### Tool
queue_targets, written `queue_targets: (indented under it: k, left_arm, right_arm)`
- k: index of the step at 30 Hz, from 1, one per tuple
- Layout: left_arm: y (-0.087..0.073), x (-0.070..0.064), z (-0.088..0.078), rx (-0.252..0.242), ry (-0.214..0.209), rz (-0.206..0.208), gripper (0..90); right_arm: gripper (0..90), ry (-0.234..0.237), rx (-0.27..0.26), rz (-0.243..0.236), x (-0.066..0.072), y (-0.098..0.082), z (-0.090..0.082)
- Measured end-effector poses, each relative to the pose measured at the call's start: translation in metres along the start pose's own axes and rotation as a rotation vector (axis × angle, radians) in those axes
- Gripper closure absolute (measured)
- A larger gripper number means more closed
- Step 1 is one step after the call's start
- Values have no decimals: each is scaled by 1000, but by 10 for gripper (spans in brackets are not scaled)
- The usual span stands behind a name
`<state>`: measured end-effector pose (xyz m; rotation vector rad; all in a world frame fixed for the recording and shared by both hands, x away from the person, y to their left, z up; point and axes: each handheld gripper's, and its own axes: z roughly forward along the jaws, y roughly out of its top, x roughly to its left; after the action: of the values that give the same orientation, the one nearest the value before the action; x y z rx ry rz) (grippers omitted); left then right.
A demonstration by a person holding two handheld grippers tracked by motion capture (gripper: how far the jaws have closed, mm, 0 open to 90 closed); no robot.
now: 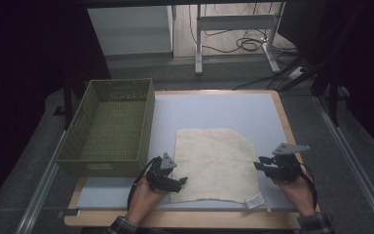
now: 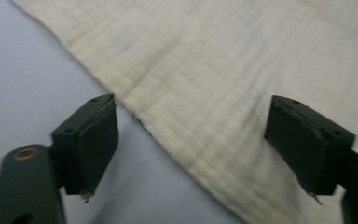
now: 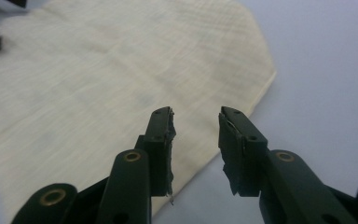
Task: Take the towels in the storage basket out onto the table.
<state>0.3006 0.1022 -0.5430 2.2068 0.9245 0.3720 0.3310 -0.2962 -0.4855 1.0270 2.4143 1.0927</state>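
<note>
A cream cloth (image 1: 216, 163) lies flat on the pale mat (image 1: 214, 109), a white label (image 1: 254, 200) at its near right corner. My left gripper (image 1: 180, 184) sits at the cloth's near left edge. In the left gripper view its jaws (image 2: 193, 135) stand wide apart over the cloth's edge (image 2: 223, 70), pressing on nothing. My right gripper (image 1: 258, 163) is at the cloth's right edge. The right gripper view shows its jaws (image 3: 196, 126) parted by a narrow gap above the cloth's border (image 3: 98, 70), with nothing pinched.
An olive woven basket (image 1: 102, 165) stands on the left of the table, close to my left hand. The mat's far half is bare. The wooden table edge (image 1: 287, 122) runs along the right. Desk legs and cables lie on the floor beyond.
</note>
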Motion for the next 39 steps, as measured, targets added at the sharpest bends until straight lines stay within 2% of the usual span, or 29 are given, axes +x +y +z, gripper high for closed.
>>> queue_targets:
  k: [1, 3, 10, 18, 24, 26, 27, 28, 30, 33, 34, 36, 39]
  left_arm:
    - [-1, 2, 2, -18, -10, -21, 121]
    - [-1, 4, 3, -13, -21, -41, 110]
    - [-2, 4, 4, -13, -20, -34, 98]
    - [-2, 4, 4, -14, -20, -34, 98]
    - [-2, 4, 4, -14, -21, -34, 98]
    - [-2, 4, 4, -14, -20, -35, 98]
    - [-2, 4, 4, -15, -20, -35, 98]
    - [-2, 4, 4, -14, -20, -35, 98]
    - [-2, 4, 4, -14, -20, -35, 98]
    - [-2, 4, 4, -15, -20, -35, 98]
    - [-2, 4, 4, -15, -20, -35, 98]
    - [-2, 4, 4, -15, -20, -33, 98]
    - [-2, 4, 4, -15, -20, -33, 98]
  right_arm:
    - [641, -6, 3, -1, -3, 4, 5]
    - [627, -22, 13, -1, -12, 13, 16]
    - [613, -56, 27, 10, -37, 40, 47]
    - [589, -91, 51, -11, -51, 60, 80]
    - [576, -67, 65, -2, -56, 64, 97]
    - [595, -62, 87, -4, -55, 62, 102]
    - [646, -63, 98, -6, -54, 61, 104]
    - [733, -64, 112, -11, -53, 59, 105]
    - [866, -64, 104, -19, -49, 58, 104]
    - [877, -85, 108, -38, -41, 62, 100]
    - [876, -79, 99, -57, -36, 66, 95]
    - [876, -52, 80, -65, -25, 72, 87]
    - [875, -7, 78, -103, -5, 79, 80]
